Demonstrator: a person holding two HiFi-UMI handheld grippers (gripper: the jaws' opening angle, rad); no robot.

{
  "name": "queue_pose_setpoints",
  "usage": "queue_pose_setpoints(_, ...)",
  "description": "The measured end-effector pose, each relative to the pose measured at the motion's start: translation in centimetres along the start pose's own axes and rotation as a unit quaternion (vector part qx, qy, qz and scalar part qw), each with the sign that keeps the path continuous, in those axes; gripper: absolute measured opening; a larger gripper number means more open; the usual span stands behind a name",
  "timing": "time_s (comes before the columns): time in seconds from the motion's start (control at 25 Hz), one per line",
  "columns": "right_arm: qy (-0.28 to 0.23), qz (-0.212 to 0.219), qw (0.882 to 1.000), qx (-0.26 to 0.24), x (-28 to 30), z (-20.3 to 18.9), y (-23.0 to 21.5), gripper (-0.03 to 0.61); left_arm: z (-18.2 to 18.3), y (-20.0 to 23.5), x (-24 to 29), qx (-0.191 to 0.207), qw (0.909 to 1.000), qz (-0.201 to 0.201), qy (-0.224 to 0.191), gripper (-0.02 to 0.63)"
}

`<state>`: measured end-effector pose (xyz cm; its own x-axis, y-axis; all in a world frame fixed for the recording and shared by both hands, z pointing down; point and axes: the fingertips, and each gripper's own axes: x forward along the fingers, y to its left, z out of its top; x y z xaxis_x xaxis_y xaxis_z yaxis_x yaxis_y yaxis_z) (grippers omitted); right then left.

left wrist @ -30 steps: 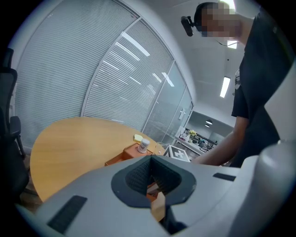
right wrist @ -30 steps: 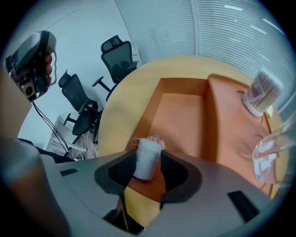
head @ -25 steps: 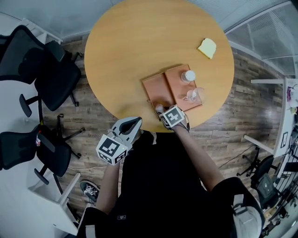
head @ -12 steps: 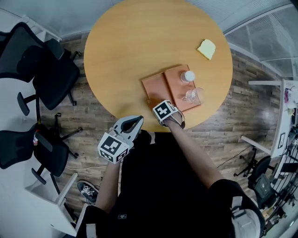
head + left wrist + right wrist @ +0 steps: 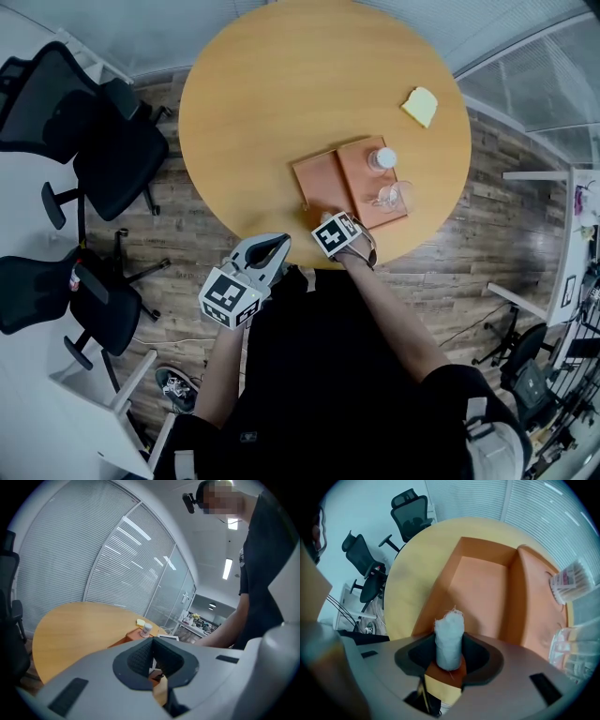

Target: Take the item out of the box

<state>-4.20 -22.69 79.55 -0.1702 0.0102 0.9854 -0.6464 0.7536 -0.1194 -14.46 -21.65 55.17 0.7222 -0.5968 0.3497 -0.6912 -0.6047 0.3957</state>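
An open orange box (image 5: 323, 180) lies on the round wooden table (image 5: 281, 84), its two halves side by side. My right gripper (image 5: 325, 221) is over the near end of the left half (image 5: 473, 588). A white gauze roll (image 5: 449, 637) stands upright between its jaws, which are closing on it, and the pads touch its sides (image 5: 449, 657). My left gripper (image 5: 272, 246) is off the table's near edge, shut and empty (image 5: 152, 654). In the left gripper view the box (image 5: 133, 634) shows beyond its jaws.
On the box's right half stand a white-capped bottle (image 5: 382, 158) and a clear plastic container (image 5: 392, 195). A yellow sponge (image 5: 420, 106) lies at the table's far right. Black office chairs (image 5: 103, 159) stand to the left on the wooden floor.
The right gripper has shifted and tilted a little at the box's near end. The left gripper has stayed where it was.
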Motion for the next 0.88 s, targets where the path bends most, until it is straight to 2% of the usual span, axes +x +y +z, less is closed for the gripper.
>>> queue_pose_setpoints(0.24, -0.026, 0.012, 0.999, 0.018, -1.3, -0.2, 0.0, 0.163, 0.5, -0.4, -0.3, 0.009, 0.9999, 0.000, -0.006, 0.006)
queue_pose_setpoints(0.36, -0.076, 0.028, 0.997, 0.018, -2.8, 0.5, 0.5, 0.163, 0.6, -0.6, -0.5, 0.016, 0.9999, -0.002, -0.006, 0.006)
queue_pose_setpoints(0.48, -0.145, 0.050, 0.988, 0.011, -4.9, 1.4, 1.4, 0.163, 0.8, -0.8, -0.7, 0.022, 0.9997, -0.005, -0.008, 0.006)
queue_pose_setpoints(0.68, -0.214, 0.033, 0.976, 0.017, -8.0, 2.0, 1.1, 0.163, 1.3, -1.5, -0.9, 0.037, 0.9992, -0.013, -0.011, 0.006)
queue_pose_setpoints(0.8, -0.265, 0.037, 0.963, 0.023, -10.4, 2.5, 1.1, 0.163, 1.6, -2.2, -1.0, 0.047, 0.9986, -0.018, -0.013, 0.006)
queue_pose_setpoints(0.88, -0.303, 0.054, 0.951, 0.033, -12.1, 2.6, 1.4, 0.163, 1.9, -2.7, -1.1, 0.053, 0.9982, -0.022, -0.016, 0.006)
